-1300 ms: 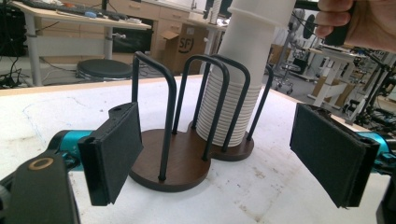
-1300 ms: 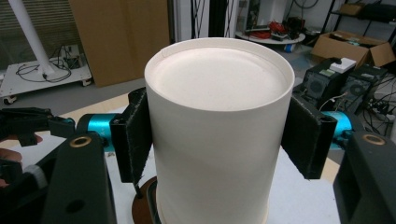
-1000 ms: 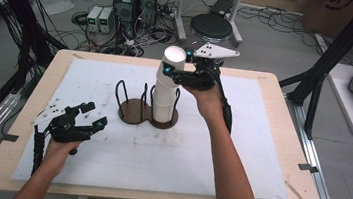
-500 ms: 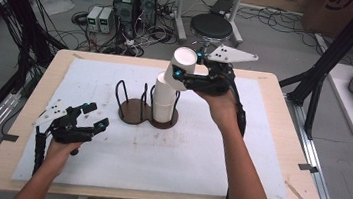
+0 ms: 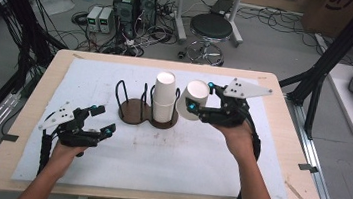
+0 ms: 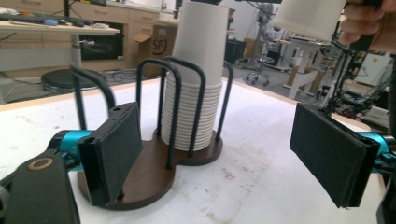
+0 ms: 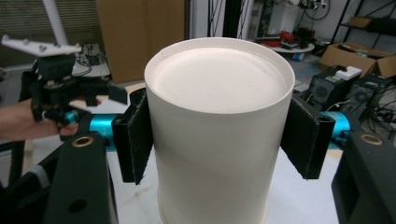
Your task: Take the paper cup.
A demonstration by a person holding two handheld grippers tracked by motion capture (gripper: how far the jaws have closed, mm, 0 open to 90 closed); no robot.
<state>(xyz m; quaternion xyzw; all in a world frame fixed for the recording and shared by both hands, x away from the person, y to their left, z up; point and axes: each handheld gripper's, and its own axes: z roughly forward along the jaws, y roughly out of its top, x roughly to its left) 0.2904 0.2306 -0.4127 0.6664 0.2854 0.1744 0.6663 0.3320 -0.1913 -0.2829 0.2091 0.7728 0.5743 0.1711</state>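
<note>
So you've got one white paper cup (image 5: 192, 100) pinched in your right gripper (image 5: 195, 105), jaws squeezing its sides, bottom facing the gripper camera, and it's hanging in the air just right of the stack of white paper cups (image 5: 163, 99). Looks to me like the step in hand is carrying a single cup off the stack, so next up is picking a landing spot: probably the free side of the dark wooden cup holder with black wire hoops (image 5: 133, 108), or bare white worktop (image 5: 193, 157). Go gentle, a thin paper wall will crumple if you clamp harder. Your left gripper (image 5: 104, 121) sits low near the holder with its jaws wide apart and nothing between them. Watch the wire hoops and the tall stack if you swing back across; both stand right beside your path.
</note>
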